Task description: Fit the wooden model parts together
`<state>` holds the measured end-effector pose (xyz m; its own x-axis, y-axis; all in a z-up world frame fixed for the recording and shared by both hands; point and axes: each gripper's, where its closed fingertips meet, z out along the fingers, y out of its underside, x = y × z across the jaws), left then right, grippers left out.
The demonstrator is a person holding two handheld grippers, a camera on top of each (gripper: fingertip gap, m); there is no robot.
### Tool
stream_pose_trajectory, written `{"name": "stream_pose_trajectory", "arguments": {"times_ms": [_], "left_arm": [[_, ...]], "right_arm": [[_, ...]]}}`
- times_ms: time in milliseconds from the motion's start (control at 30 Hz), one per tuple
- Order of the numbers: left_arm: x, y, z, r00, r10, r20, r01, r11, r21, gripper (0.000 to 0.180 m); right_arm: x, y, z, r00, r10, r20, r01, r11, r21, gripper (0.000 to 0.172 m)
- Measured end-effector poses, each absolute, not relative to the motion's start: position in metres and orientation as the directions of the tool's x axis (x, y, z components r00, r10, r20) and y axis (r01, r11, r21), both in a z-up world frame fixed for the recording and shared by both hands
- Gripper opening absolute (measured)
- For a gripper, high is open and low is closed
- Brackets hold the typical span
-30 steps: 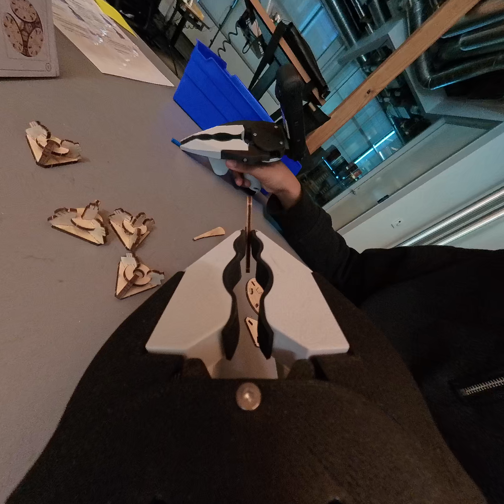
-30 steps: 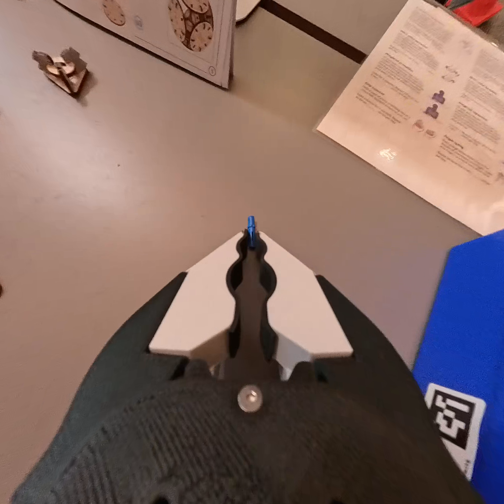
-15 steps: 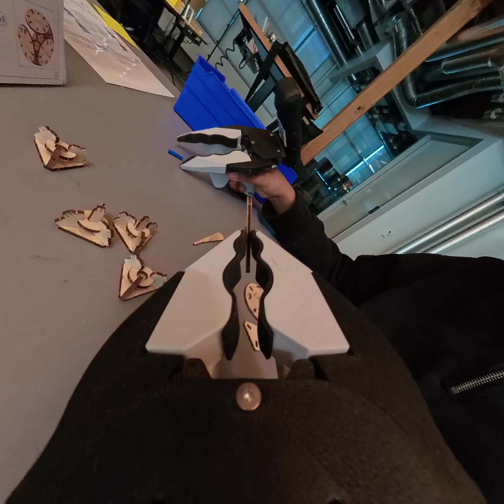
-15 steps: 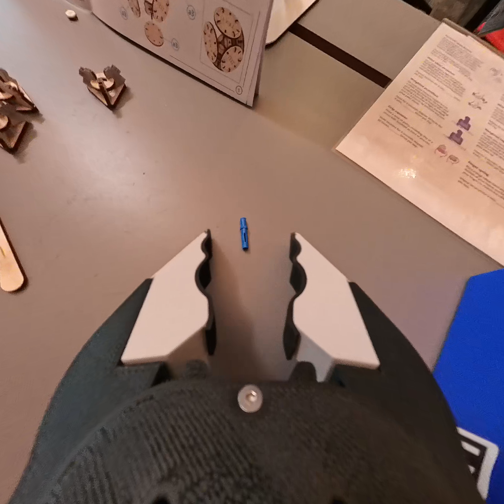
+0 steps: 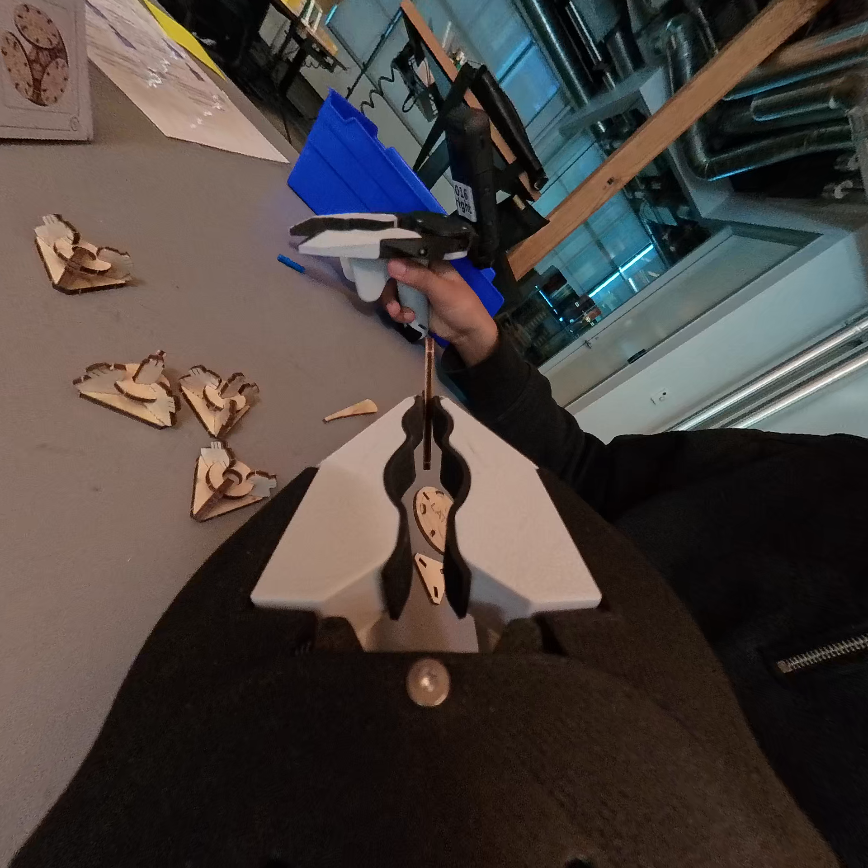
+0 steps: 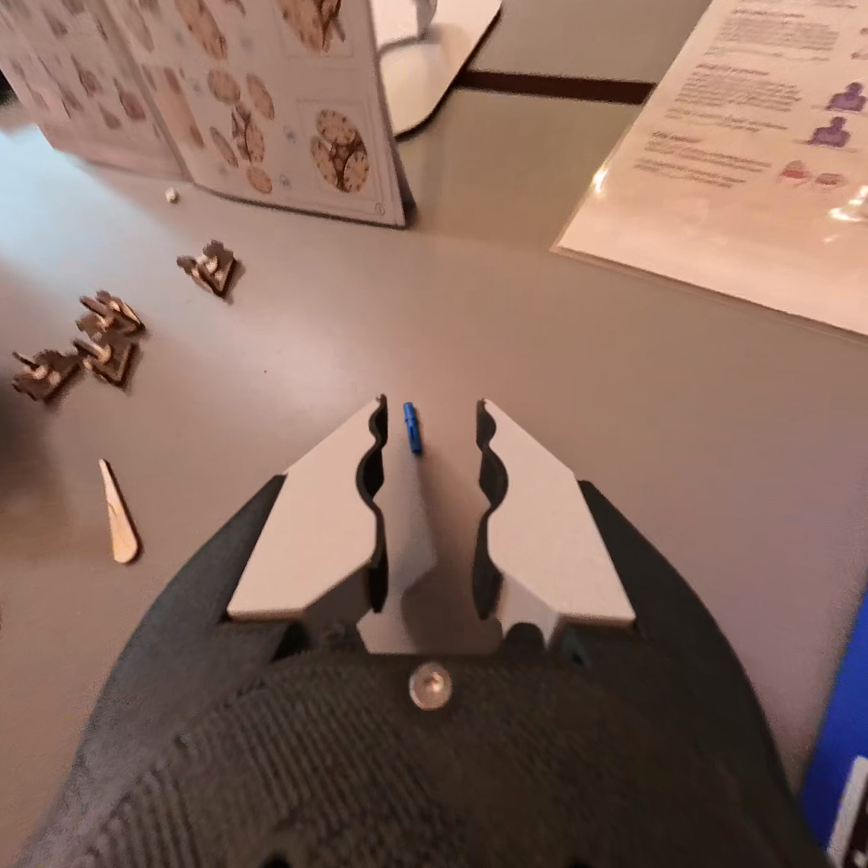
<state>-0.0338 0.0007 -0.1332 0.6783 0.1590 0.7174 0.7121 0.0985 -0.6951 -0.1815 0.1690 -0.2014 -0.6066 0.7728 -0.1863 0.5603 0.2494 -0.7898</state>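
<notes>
Edgewise, left tongs (image 5: 426, 404) pinch a wooden strip (image 5: 428, 375); right tongs (image 6: 431, 404), open, straddle a blue pin (image 6: 412, 427).

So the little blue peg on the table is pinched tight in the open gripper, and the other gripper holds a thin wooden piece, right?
Not quite. The blue peg is not pinched: the right wrist view shows it lying loose on the table between the right gripper fingers, which stand apart from it. The left gripper does hold the thin wooden piece.
</notes>
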Motion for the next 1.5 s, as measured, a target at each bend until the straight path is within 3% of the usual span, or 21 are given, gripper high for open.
{"name": "stream_pose_trajectory", "arguments": {"times_ms": [133, 200, 333, 467, 600, 867, 1100, 1267, 1500], "left_arm": [[-0.033, 0.002, -0.134, 0.677, 0.16, 0.718, 0.714, 0.093, -0.694, 0.0], [-0.034, 0.001, -0.134, 0.679, 0.164, 0.716, 0.711, 0.095, -0.696, 0.0], [-0.036, -0.001, -0.133, 0.664, 0.156, 0.732, 0.723, 0.116, -0.681, 0.0], [-0.042, -0.007, -0.133, 0.649, 0.182, 0.739, 0.723, 0.152, -0.673, 0.0], [-0.049, -0.015, -0.131, 0.656, 0.244, 0.714, 0.691, 0.185, -0.699, 0.0], [-0.048, -0.011, -0.128, 0.698, 0.326, 0.638, 0.622, 0.167, -0.765, 0.0], [-0.048, -0.009, -0.128, 0.727, 0.404, 0.555, 0.556, 0.128, -0.821, 0.0], [-0.047, -0.008, -0.13, 0.715, 0.399, 0.573, 0.572, 0.137, -0.809, 0.0], [-0.049, -0.008, -0.133, 0.701, 0.428, 0.57, 0.571, 0.141, -0.809, 0.0]], "right_arm": [[-0.179, 0.162, -0.215, -0.63, 0.777, -0.002, 0.514, 0.415, -0.751, 0.023], [-0.173, 0.152, -0.215, -0.662, 0.749, 0.006, 0.493, 0.441, -0.75, 0.004], [-0.164, 0.134, -0.208, -0.721, 0.693, 0.014, 0.426, 0.459, -0.78, 0.003], [-0.118, 0.07, -0.154, -0.852, 0.513, -0.105, 0.29, 0.295, -0.911, 0.003], [-0.063, 0.016, -0.121, -0.927, 0.338, -0.161, 0.238, 0.203, -0.95, 0.002], [-0.048, -0.012, -0.132, -0.934, 0.358, -0.014, 0.13, 0.301, -0.945, 0.002], [-0.049, -0.011, -0.132, -0.932, 0.358, -0.054, 0.166, 0.29, -0.943, 0.002], [-0.048, -0.012, -0.131, -0.915, 0.379, 0.141, 0.014, 0.379, -0.925, 0.002], [-0.051, -0.012, -0.14, -0.804, 0.378, 0.46, -0.171, 0.594, -0.786, 0.002]]}}
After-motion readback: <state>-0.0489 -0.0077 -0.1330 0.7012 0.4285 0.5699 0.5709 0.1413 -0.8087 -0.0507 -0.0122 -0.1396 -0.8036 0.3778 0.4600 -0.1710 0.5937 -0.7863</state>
